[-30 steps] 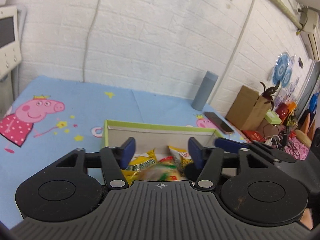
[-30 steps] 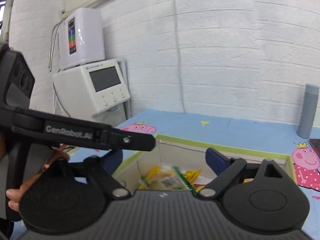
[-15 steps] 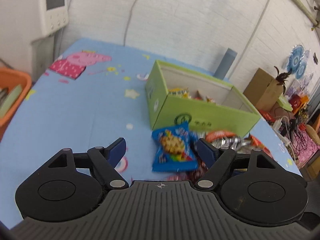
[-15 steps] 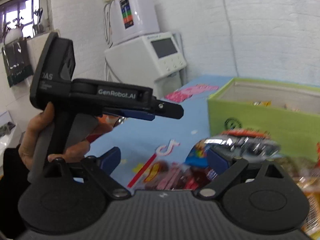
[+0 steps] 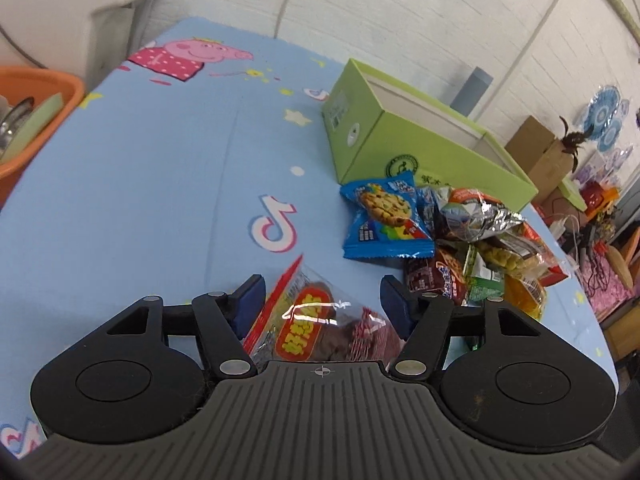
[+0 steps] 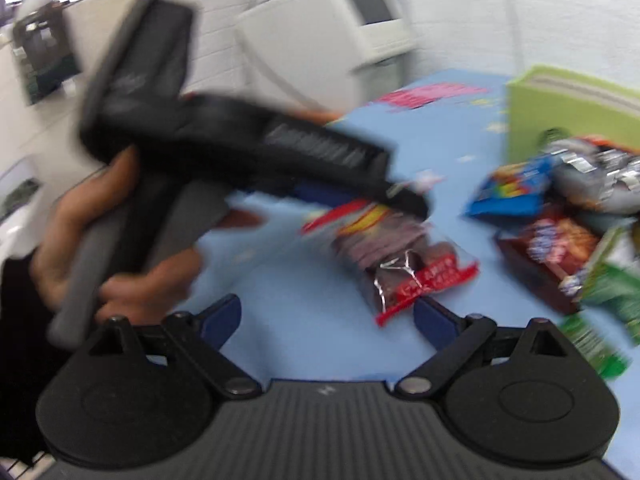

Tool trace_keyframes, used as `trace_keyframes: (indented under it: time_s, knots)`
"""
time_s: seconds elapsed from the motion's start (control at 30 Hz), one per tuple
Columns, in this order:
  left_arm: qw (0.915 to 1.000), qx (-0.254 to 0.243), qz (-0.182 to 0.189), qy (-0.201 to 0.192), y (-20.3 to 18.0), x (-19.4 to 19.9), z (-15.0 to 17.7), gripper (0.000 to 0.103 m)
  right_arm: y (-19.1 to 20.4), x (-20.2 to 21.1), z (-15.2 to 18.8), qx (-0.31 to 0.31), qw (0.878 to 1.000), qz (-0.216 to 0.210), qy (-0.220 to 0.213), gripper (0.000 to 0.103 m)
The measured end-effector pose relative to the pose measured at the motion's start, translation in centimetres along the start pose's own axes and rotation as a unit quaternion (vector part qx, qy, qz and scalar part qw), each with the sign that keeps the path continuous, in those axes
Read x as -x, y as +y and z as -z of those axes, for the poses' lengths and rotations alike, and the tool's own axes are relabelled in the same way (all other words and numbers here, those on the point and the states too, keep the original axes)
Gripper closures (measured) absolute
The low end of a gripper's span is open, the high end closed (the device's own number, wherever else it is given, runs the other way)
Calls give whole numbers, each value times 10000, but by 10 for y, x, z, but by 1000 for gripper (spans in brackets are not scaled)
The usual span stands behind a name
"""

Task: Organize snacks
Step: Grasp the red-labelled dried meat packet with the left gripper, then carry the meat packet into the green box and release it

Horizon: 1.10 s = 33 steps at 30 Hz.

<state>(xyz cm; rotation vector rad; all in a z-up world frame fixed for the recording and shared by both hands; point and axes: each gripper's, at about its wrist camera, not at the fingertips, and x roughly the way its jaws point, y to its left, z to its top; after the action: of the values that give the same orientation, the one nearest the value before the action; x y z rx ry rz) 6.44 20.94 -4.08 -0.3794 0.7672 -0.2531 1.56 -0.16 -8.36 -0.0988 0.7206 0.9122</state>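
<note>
Hovering low, the left gripper (image 5: 322,298) had its fingers spread wide around a clear red-trimmed snack packet (image 5: 316,324) on the blue cartoon-print bench (image 5: 160,184). The right gripper (image 6: 326,316) gaped empty. Most snacks lay heaped outside the green cardboard box (image 5: 404,148); its inside stayed hidden, and the right view was blurred.

We can make out no word for certain. The tablecloth (image 5: 160,184) carries a TikTok note logo (image 5: 274,226). The green box (image 5: 404,148) bears a round emblem (image 5: 401,167) with unreadable characters beside it. Yellow characters on the clear snack bag (image 5: 320,328) are too distorted to read.
</note>
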Motion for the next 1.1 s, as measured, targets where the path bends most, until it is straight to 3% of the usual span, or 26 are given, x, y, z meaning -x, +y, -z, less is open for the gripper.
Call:
trace_keyframes:
  time_s: [0.07,0.2,0.47,0.5,0.53,0.57,0.67,0.77,0.9,0.97,1.1]
  knots:
    - [9998,130,-107,-138,9,14,0,50,12,5,1,330,9994,64,-9,8]
    - [9987,341,-298,-224,16,35,10,46,6,5,-15,655,9942,803,-277,8]
    - [9980,609,-52,148,9,20,33,44,-10,-37,-21,548,9968,580,72,8]
    - [9983,553,-73,142,6,18,34,49,-8,-37,-18,613,9963,594,20,9]
    - [9986,490,-45,211,0,15,34,63,-5,-37,-17,710,9956,614,-12,19]
    - [9980,550,85,295,-2,12,34,74,-2,-34,-14,784,9955,535,-48,22]
    - [9974,643,253,220,-14,13,26,80,-7,-25,-15,647,9963,553,-156,23]
    - [9983,418,406,-69,-38,21,-2,83,-21,-4,-31,337,9967,512,-529,22]
    - [9967,-82,630,-510,-79,14,-64,83,-40,26,-72,628,9877,912,-1103,21]
    - [9947,-407,703,-631,-101,-1,-96,83,-64,38,-96,667,9828,1085,-1340,21]
    - [9933,-650,829,-476,-135,-58,-149,81,-121,46,-136,485,9776,1459,-1438,21]
